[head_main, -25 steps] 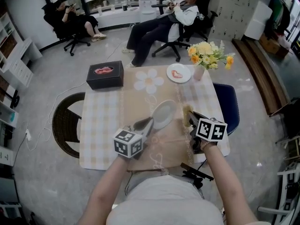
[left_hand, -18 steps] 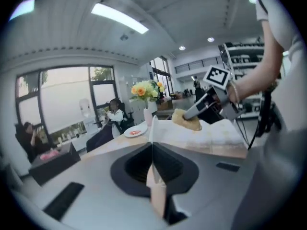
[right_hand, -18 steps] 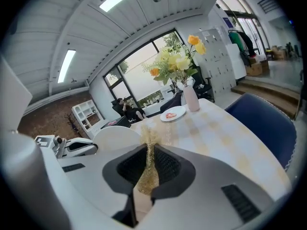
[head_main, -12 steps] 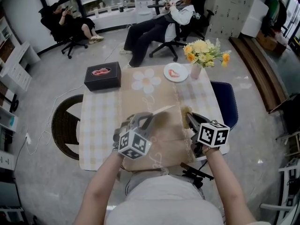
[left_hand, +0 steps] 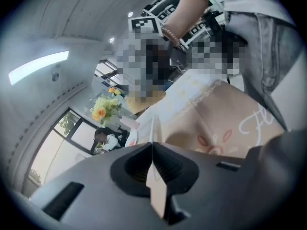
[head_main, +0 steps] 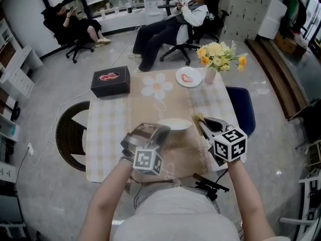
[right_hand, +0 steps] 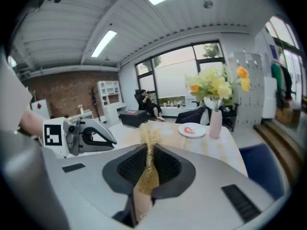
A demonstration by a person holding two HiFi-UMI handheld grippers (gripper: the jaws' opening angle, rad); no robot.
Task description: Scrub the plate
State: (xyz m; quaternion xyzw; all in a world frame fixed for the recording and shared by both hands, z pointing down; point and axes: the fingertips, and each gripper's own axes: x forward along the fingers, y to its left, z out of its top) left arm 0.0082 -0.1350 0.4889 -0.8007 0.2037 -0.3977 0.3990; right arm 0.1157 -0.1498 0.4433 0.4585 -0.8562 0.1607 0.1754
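Observation:
My left gripper [head_main: 159,131] is shut on the rim of a white plate [head_main: 174,124], which it holds above the table's near half, close to level. In the left gripper view the plate [left_hand: 154,137] shows edge-on as a thin white strip running out from between the closed jaws [left_hand: 154,172]. Just right of the plate, my right gripper [head_main: 202,126] is shut on a gold scrub pad [head_main: 199,119]. The scrub pad [right_hand: 148,163] sticks up frayed between the jaws in the right gripper view, where the left gripper [right_hand: 89,136] appears at the left.
The table [head_main: 108,129] has a checked cloth with a beige runner. At its far side stand a black box [head_main: 111,81], a second plate [head_main: 189,77] and a vase of flowers [head_main: 219,57]. A wicker chair [head_main: 67,133] is left, a blue chair [head_main: 244,109] right. Two people sit beyond.
The left gripper has turned the plate from tilted with its face showing, through edge-on, to near level, and has drawn slightly nearer me. The right gripper stayed beside it with the pad.

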